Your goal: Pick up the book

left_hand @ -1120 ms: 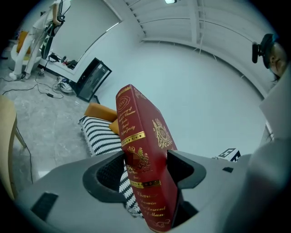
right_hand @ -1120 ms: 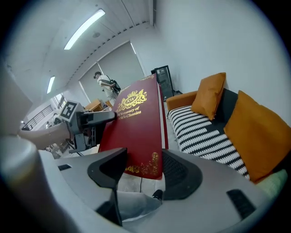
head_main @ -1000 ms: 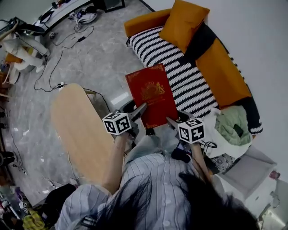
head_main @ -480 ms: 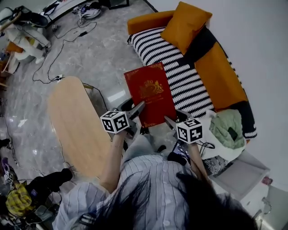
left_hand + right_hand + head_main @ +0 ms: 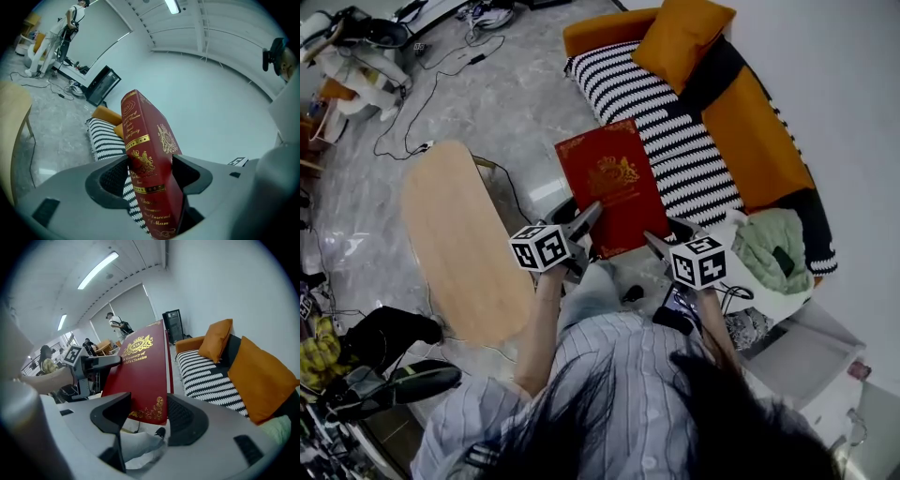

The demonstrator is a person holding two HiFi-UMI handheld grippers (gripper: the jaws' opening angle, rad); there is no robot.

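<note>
One red book, held above the floor. Left hand-held gripper clamps its spine edge; right hand-held gripper clamps a lower corner.

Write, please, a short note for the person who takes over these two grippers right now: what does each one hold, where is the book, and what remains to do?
Left gripper: shut on the red book, fingers clamping its near left corner at the spine.
Right gripper: shut on the book's near right corner.
Book: held up in the air between both grippers, in front of the striped sofa, beside the wooden table.
Done: the pick-up looks complete.
Left: probably nothing but holding steady; keep both grips firm, since only two corners carry it.
</note>
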